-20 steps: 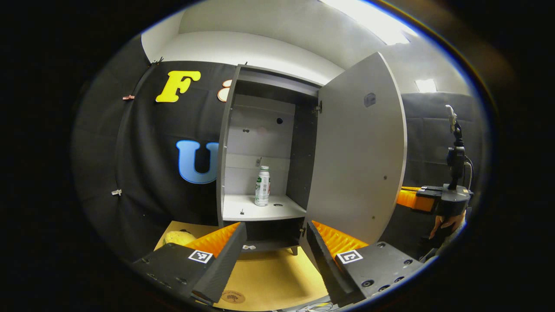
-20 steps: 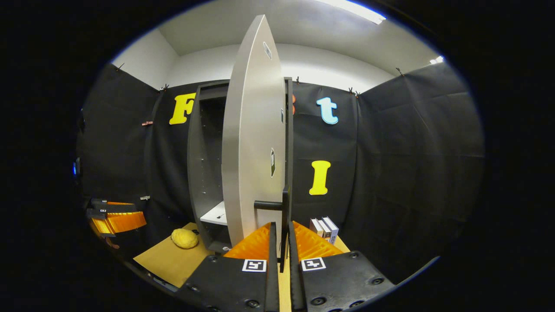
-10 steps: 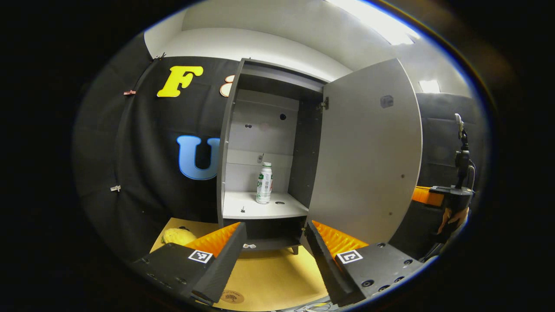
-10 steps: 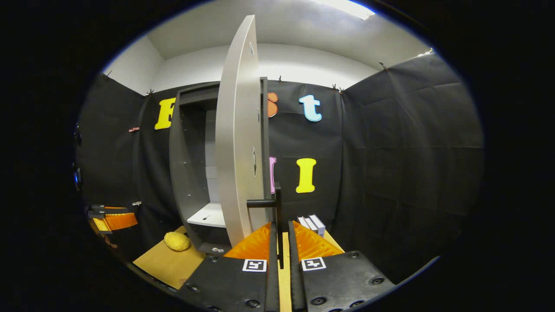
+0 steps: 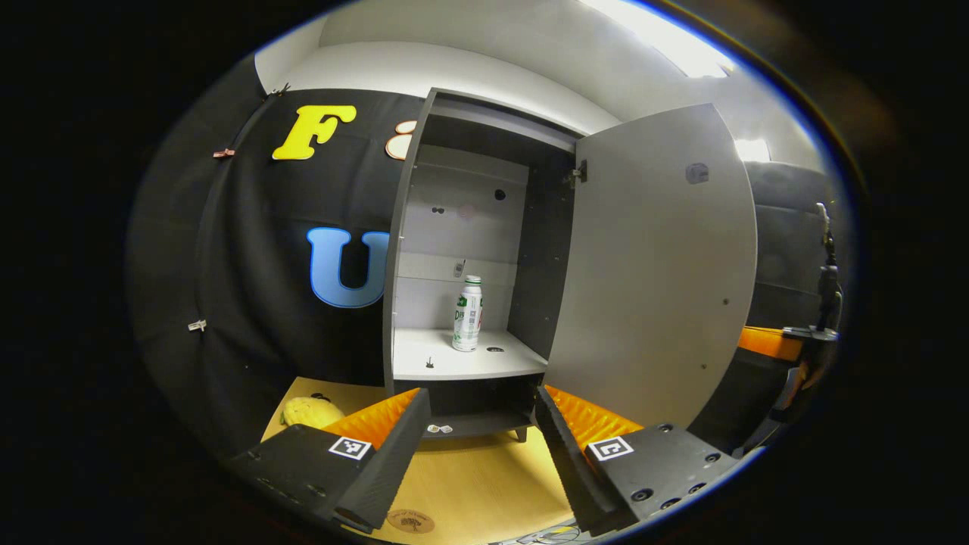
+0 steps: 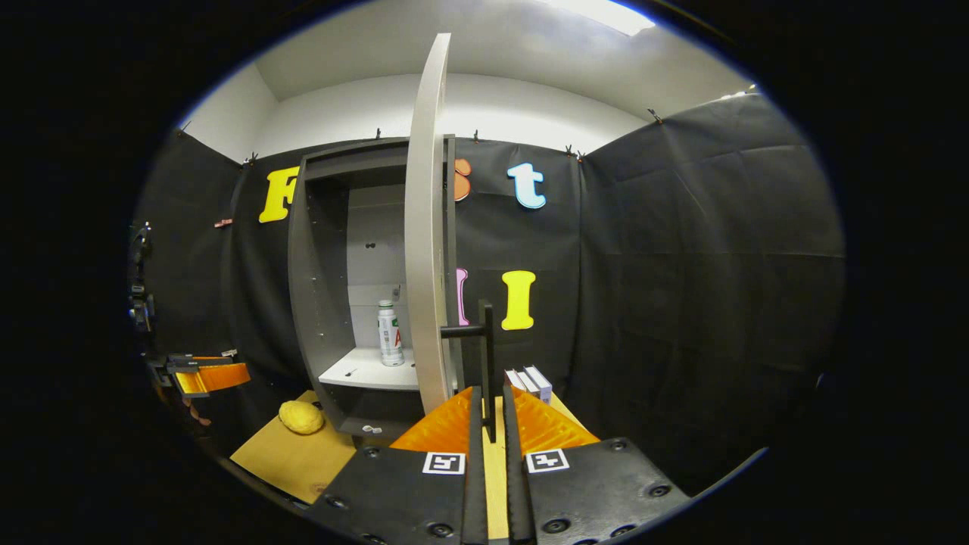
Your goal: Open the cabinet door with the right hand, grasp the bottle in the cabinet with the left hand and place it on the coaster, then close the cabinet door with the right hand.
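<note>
One bottle [image 5: 468, 312] stands upright on the white shelf [image 5: 454, 363] inside the cabinet [image 5: 469, 250], toward the back. The cabinet door [image 5: 651, 265] is swung wide open. The right gripper [image 6: 488, 424] has its jaws pressed on the door's dark handle [image 6: 484, 356], one jaw on each side. The left gripper [image 5: 477, 431] hangs in front of the cabinet, below the shelf, with its jaws spread wide and nothing between them. A round coaster [image 5: 409, 521] lies at the near edge of the tabletop [image 5: 484, 484]. A yellow lump [image 5: 310, 412] sits near the tabletop's left edge. Some small boxes [image 6: 530, 378] stand by the right side of the cabinet.
</note>
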`<state>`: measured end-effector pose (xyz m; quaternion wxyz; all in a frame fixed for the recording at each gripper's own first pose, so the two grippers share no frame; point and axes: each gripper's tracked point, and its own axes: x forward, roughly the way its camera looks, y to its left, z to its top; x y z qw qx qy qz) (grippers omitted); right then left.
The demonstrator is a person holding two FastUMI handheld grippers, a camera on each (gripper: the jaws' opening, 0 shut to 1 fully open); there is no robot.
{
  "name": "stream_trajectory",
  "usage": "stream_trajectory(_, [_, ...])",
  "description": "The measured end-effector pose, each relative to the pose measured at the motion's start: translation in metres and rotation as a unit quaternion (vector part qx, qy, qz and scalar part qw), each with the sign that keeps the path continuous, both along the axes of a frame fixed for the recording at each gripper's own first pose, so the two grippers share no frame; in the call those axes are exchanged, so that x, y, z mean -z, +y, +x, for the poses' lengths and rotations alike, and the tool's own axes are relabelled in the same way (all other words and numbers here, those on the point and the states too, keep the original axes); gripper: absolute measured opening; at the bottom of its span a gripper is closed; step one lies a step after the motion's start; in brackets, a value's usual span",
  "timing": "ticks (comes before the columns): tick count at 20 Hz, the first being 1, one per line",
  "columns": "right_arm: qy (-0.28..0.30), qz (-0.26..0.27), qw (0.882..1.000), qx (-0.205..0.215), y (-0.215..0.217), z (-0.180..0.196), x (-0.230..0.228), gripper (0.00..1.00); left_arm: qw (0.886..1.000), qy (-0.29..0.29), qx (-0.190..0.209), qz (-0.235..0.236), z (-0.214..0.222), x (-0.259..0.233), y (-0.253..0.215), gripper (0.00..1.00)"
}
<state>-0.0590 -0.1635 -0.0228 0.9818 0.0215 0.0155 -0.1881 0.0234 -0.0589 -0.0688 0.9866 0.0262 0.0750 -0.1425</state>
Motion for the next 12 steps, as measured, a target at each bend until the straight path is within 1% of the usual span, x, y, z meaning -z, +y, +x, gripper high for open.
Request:
stream_trajectory(1, [-0.006, -0.003, 1.000, 0.009, -0.001, -0.012, -0.004, 0.15, 1.000, 0.001, 0.002, -0.002, 0.013, 0.001, -0.001, 0.89])
stream_trajectory(2, [-0.014, -0.005, 1.000, 0.021, -0.005, -0.024, -0.009, 0.15, 1.000, 0.002, 0.001, -0.002, 0.028, 0.002, -0.003, 0.84])
stream_trajectory(3, [-0.020, -0.006, 0.999, 0.038, -0.013, -0.035, -0.012, 0.05, 1.000, 0.000, -0.003, 0.000, 0.043, 0.001, -0.006, 0.89])
stream_trajectory(4, [-0.022, -0.010, 0.998, 0.059, -0.025, -0.041, -0.010, 0.15, 1.000, -0.001, -0.007, 0.005, 0.060, 0.001, -0.008, 0.89])
stream_trajectory(6, [-0.026, -0.023, 0.994, 0.106, -0.059, -0.053, -0.009, 0.16, 1.000, -0.002, -0.009, 0.014, 0.092, 0.004, -0.018, 0.89])
stream_trajectory(8, [-0.029, -0.047, 0.987, 0.150, -0.098, -0.058, -0.010, 0.17, 1.000, -0.008, -0.019, 0.011, 0.126, 0.006, -0.028, 0.88])
stream_trajectory(9, [-0.030, -0.062, 0.983, 0.171, -0.118, -0.058, -0.010, 0.10, 1.000, -0.008, -0.022, 0.009, 0.145, 0.006, -0.033, 0.89])
stream_trajectory(10, [-0.028, -0.075, 0.978, 0.192, -0.137, -0.056, -0.010, 0.16, 1.000, -0.008, -0.024, 0.010, 0.164, 0.008, -0.039, 0.88])
stream_trajectory(11, [-0.028, -0.088, 0.974, 0.208, -0.153, -0.053, -0.008, 0.16, 1.000, -0.010, -0.022, 0.011, 0.179, 0.008, -0.047, 0.88])
stream_trajectory(12, [-0.029, -0.098, 0.970, 0.220, -0.167, -0.042, -0.008, 0.17, 1.000, -0.015, -0.020, 0.014, 0.194, 0.010, -0.054, 0.89])
